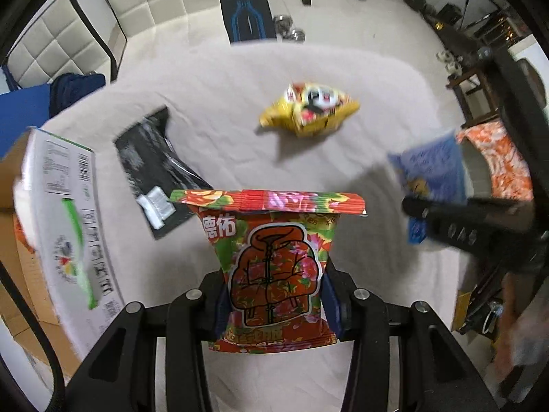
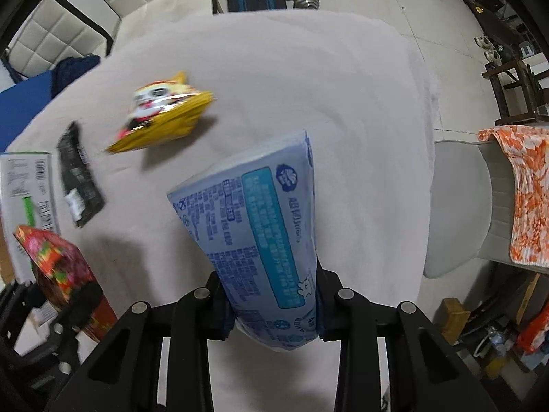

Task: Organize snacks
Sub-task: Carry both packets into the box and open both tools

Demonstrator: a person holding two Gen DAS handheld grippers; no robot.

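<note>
Left gripper (image 1: 274,309) fingers clamped on red floral packet (image 1: 274,261), right gripper (image 2: 272,309) fingers clamped on blue packet (image 2: 260,226); both hang off tabletop (image 2: 308,79). Risk: slick film slips from pinch; packets collide near box (image 1: 65,213).

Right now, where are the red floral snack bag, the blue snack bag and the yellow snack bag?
red floral snack bag (image 1: 274,267): left wrist view, the printed jacket on its front.
blue snack bag (image 2: 267,233): right wrist view, its teal label panel.
yellow snack bag (image 1: 308,110): left wrist view, middle of its crumpled face.

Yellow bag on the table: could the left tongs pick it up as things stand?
Probably not yet. The yellow bag lies in the open, unobstructed, but the left tongs are shut on the red bag, which would need setting down first.
</note>
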